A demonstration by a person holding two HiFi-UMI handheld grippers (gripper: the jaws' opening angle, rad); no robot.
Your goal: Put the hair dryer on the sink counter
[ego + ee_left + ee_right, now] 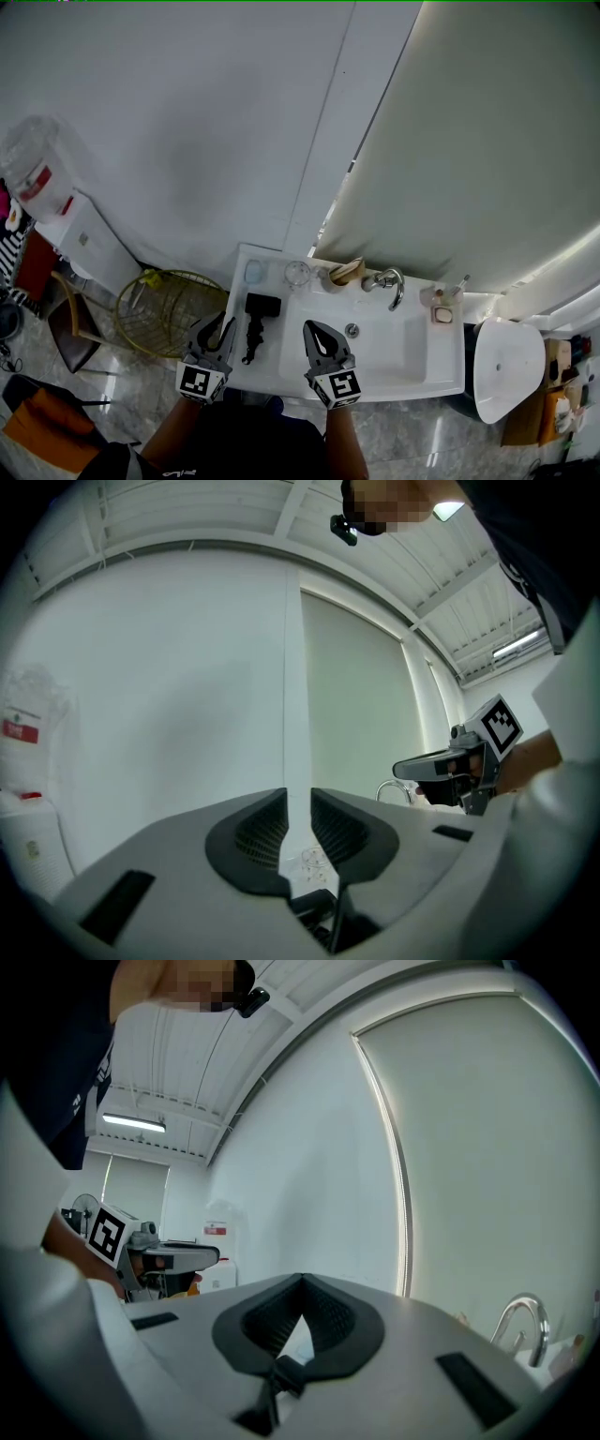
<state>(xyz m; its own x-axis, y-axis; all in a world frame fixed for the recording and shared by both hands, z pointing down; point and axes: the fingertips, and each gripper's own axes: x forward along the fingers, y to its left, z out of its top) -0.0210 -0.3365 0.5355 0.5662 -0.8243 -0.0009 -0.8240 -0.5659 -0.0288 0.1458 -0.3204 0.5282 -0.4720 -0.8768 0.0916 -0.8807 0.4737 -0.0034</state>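
"Head view first: where has the hair dryer (pixel 255 326) ended up?"

"Flat on the white sink counter (pixel 279 361), on the stretch left of the basin (pixel 394 352). Nothing has hold of it."

"Which way does it lie?"

"Its long axis runs from the wall towards the counter's front edge. The fat barrel sits crosswise at the wall end. The handle trails back towards the person, angled slightly left."

"And the grippers?"

"The left gripper (pixel 217 330) hangs just beside the handle, on its left, over the counter's left edge. I can see a sliver of white counter between the two, so they look apart. In the left gripper view its jaws stand a narrow slit apart. There is nothing between the pads (pixel 258 832), only wall and counter beyond."

"The other one?"

"The right gripper (pixel 317 330) is on the dryer's far side, over the near left corner of the basin and clear of the dryer. The right gripper view shows its jaw tips pressed together with nothing in them."

"Anything else about?"

"Along the wall edge of the counter stand a bluish cup (pixel 254 272), a clear glass (pixel 297 274) and a wooden piece (pixel 345 273). The faucet (pixel 388 283) comes after them. On the floor left of the counter sits a gold wire basket (pixel 155 314)."
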